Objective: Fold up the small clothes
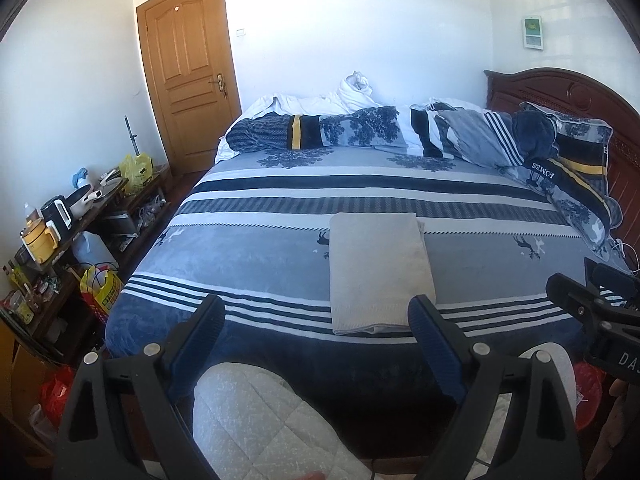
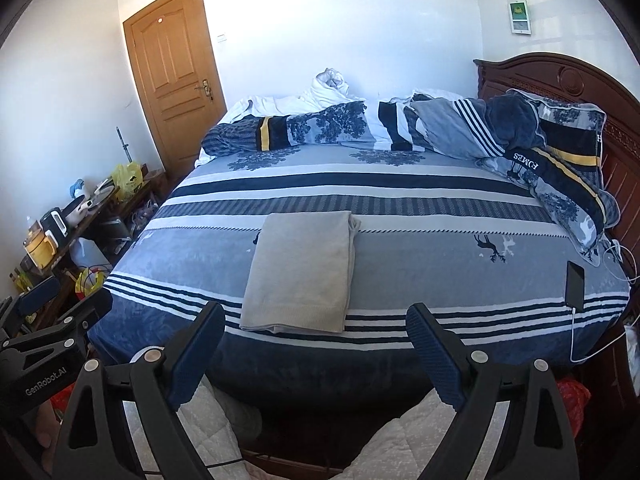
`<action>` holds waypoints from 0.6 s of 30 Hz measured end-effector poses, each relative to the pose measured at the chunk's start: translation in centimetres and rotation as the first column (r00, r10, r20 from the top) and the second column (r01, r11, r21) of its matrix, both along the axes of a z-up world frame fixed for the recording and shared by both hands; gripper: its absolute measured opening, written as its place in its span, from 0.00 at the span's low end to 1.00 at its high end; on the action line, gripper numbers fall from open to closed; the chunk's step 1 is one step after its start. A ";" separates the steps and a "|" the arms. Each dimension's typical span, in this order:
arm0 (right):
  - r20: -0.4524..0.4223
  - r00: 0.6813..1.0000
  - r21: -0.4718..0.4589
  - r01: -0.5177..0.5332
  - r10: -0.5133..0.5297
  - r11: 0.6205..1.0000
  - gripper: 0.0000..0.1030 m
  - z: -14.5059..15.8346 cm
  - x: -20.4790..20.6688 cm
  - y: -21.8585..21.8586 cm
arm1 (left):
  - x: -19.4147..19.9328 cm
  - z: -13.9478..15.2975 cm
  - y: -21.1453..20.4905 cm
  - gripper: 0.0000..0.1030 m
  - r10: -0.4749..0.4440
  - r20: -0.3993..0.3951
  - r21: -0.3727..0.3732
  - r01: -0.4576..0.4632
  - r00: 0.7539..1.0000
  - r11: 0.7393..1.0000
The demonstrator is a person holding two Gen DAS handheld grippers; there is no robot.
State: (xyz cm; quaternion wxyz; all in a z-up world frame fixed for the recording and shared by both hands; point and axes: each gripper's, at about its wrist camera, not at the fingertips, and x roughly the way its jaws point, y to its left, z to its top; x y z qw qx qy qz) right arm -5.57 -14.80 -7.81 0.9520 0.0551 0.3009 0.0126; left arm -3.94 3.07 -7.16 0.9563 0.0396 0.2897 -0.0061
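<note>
Beige garment [image 2: 300,270], folded into a flat rectangle, lying near the front edge of the striped bed [image 2: 440,248]. Left gripper [image 1: 316,320] and right gripper [image 2: 316,326] hang above that edge, jaws wide apart and empty. The fold looks complete; a next move would need another garment.

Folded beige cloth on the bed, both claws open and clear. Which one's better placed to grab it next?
Left, probably. In its own view the left claw has one finger right at the beige cloth's near edge. The right claw sits with the cloth off toward its left finger. Close call.
</note>
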 end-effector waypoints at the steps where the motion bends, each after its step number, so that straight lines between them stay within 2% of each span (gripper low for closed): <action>1: 0.000 1.000 -0.003 0.000 0.000 1.000 0.92 0.0 0.0 0.0 | 0.0 0.0 0.0 0.90 0.000 -0.003 0.000 0.000 1.000 1.000; 12: 0.006 1.000 -0.033 0.002 -0.002 0.999 0.92 0.1 -0.2 0.5 | 0.3 0.2 1.6 0.90 -0.011 -0.001 -0.038 0.011 1.000 0.999; 18: 0.018 1.000 -0.045 0.013 -0.012 0.999 0.92 0.3 -0.6 0.6 | 0.4 0.2 1.3 0.90 -0.025 0.003 -0.027 0.025 1.000 0.999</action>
